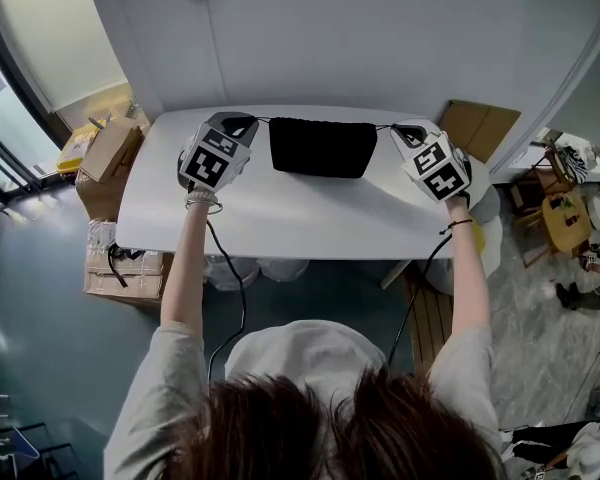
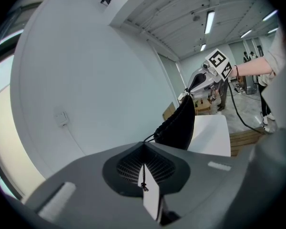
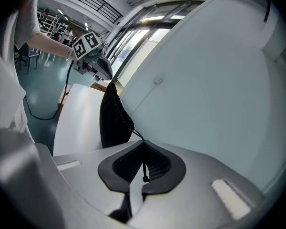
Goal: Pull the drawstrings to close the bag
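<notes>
A black drawstring bag [image 1: 322, 147] hangs over the white table [image 1: 280, 218], stretched between both grippers, its top edge gathered. My left gripper [image 1: 242, 121] is shut on the bag's left drawstring [image 2: 148, 139]; the cord's knotted end [image 2: 144, 187] pokes out behind the closed jaws. My right gripper [image 1: 394, 128] is shut on the right drawstring [image 3: 137, 132], its knot [image 3: 145, 179] also showing behind the jaws. In the left gripper view the bag [image 2: 178, 122] hangs ahead with the right gripper [image 2: 200, 82] beyond it. The right gripper view shows the bag [image 3: 113, 118] and the left gripper [image 3: 97, 66] behind it.
A grey wall [image 1: 360, 38] stands right behind the table. Cardboard boxes [image 1: 110, 158] sit on the floor at the left, another box [image 1: 477, 128] at the right back. Chairs and clutter [image 1: 565, 208] are at the far right. Cables [image 1: 230, 288] hang from both grippers.
</notes>
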The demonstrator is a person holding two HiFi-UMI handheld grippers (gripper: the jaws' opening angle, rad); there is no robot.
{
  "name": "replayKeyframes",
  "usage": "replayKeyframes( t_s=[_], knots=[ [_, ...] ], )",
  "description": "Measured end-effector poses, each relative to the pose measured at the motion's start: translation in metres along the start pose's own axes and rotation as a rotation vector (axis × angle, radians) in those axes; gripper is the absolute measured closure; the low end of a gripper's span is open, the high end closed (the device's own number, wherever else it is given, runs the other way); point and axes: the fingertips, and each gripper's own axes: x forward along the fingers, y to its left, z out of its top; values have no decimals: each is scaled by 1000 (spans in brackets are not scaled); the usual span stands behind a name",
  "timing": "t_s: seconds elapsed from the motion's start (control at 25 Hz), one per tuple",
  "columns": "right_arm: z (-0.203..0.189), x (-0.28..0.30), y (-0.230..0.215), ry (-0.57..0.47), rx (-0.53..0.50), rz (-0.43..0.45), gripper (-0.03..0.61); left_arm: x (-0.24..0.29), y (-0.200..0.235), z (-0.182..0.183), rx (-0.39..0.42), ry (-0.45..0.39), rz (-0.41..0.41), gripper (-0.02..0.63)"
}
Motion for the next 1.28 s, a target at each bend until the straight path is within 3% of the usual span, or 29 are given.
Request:
replayKeyframes(
  t_s=[0.72,1.28],
  knots=[
    [22,-14,-25,-44,-23,-56,563,-16,18,33,39,-70,76,612],
    [21,-19,-32,-31,-40,-122,563,-26,26,26,48,-64,104,612]
  ],
)
